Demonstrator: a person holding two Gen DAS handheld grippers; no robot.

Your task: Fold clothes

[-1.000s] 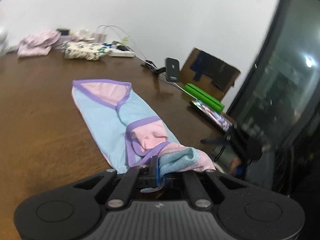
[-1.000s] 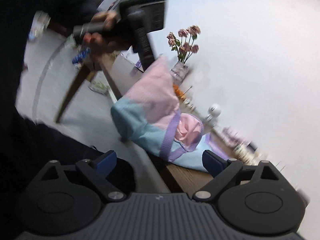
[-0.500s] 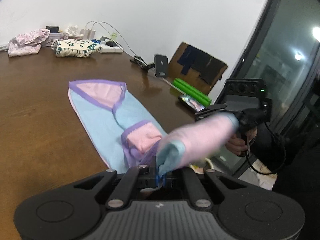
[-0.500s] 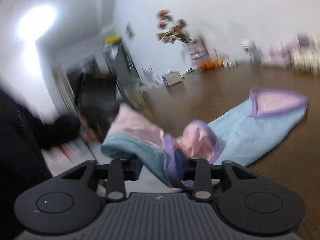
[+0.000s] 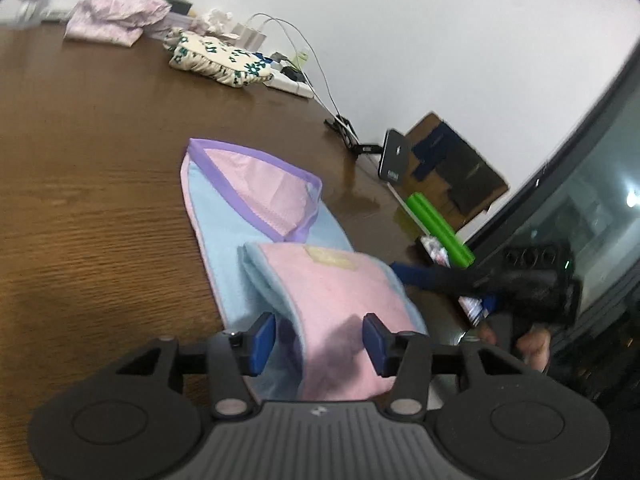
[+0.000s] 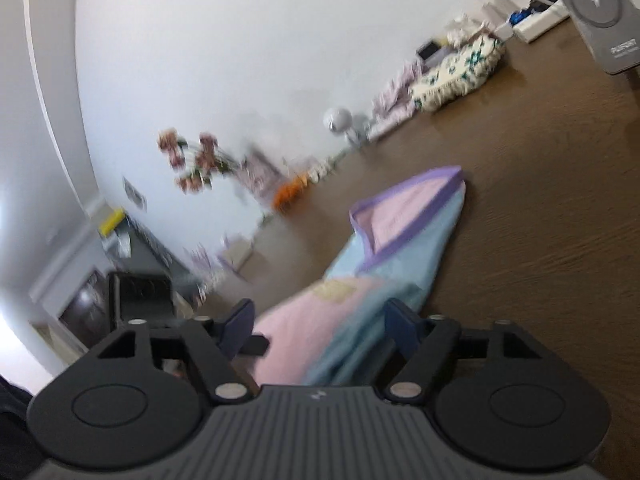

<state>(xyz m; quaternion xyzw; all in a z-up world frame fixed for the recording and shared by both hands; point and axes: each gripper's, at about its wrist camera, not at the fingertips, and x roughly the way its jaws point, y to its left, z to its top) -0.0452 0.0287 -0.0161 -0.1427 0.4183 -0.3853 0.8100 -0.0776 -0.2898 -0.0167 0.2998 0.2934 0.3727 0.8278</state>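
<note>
A light-blue and pink garment (image 5: 224, 216) with purple trim lies on the brown wooden table (image 5: 88, 184). Its near end is folded over, and that pink flap (image 5: 340, 292) rests on the blue part. My left gripper (image 5: 320, 340) is at the flap's near edge; its jaws are opening and the cloth lies loose between the blue pads. My right gripper (image 6: 320, 326) is at the same end of the garment (image 6: 404, 240), jaws opening, with cloth between them but not pinched. In the left wrist view the right gripper (image 5: 448, 286) hangs just right of the flap, past the table's edge.
Folded clothes sit at the table's far side: a pink floral pile (image 5: 116, 16) and a cream flowered one (image 5: 216, 60), beside a power strip with cables (image 5: 288, 80). A phone on a stand (image 5: 394, 160) and a green roll (image 5: 438, 228) line the right edge. A cardboard box (image 5: 452, 168) stands beyond.
Both grippers swung the garment's near end up and over, laying it on the blue part. Both jaws, shut on the cloth half a second ago, now stand apart. The right gripper rolled.
</note>
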